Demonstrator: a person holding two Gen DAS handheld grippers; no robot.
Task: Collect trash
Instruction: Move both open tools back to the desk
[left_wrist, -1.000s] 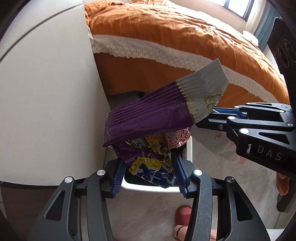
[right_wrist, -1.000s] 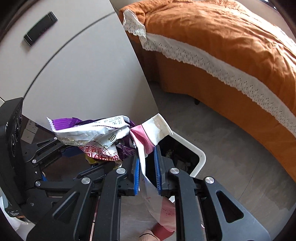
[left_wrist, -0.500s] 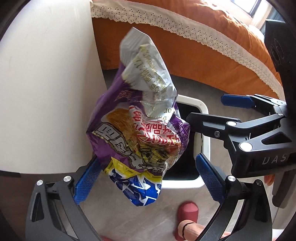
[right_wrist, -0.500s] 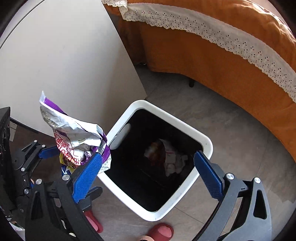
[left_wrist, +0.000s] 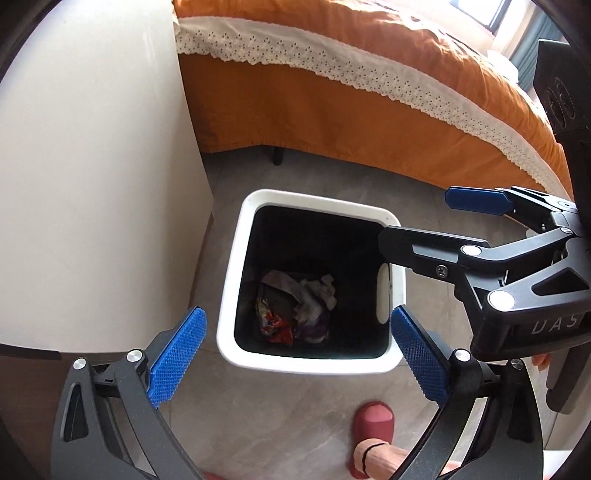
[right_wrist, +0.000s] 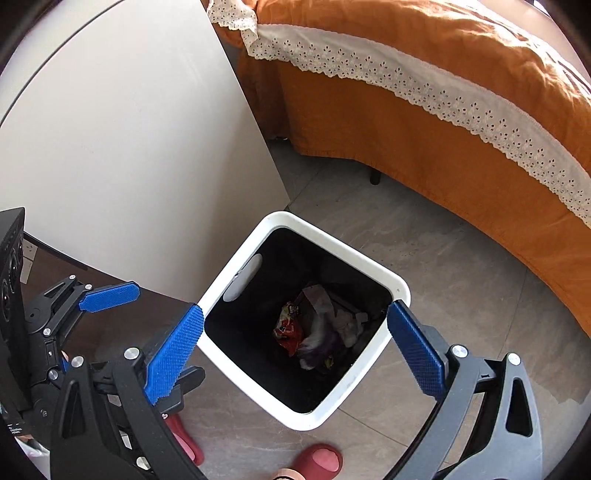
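A white trash bin (left_wrist: 306, 365) with a black inside stands on the floor below both grippers. Crumpled wrappers and paper (left_wrist: 295, 310) lie at its bottom, loose. My left gripper (left_wrist: 297, 314) hangs over the bin's near rim, open wide, with nothing between its blue pads. My right gripper (left_wrist: 415, 217) reaches in from the right over the bin's far corner, also open. In the right wrist view the right gripper (right_wrist: 295, 312) straddles the bin (right_wrist: 306, 421) above the same trash (right_wrist: 314, 328), holding nothing. One blue pad (right_wrist: 109, 295) of the left gripper shows at the left.
A tall white panel (left_wrist: 92, 184) stands close on the bin's left. An orange bed with a lace trim (left_wrist: 332, 110) and a dark leg (left_wrist: 277, 157) runs behind it. A person's foot in a red slipper (left_wrist: 371, 421) is on the grey tile floor near the bin.
Both grippers went from shut on wrappers to wide open. The purple snack bag and the other wrappers fell into the bin. Both hands sank closer to the bin.
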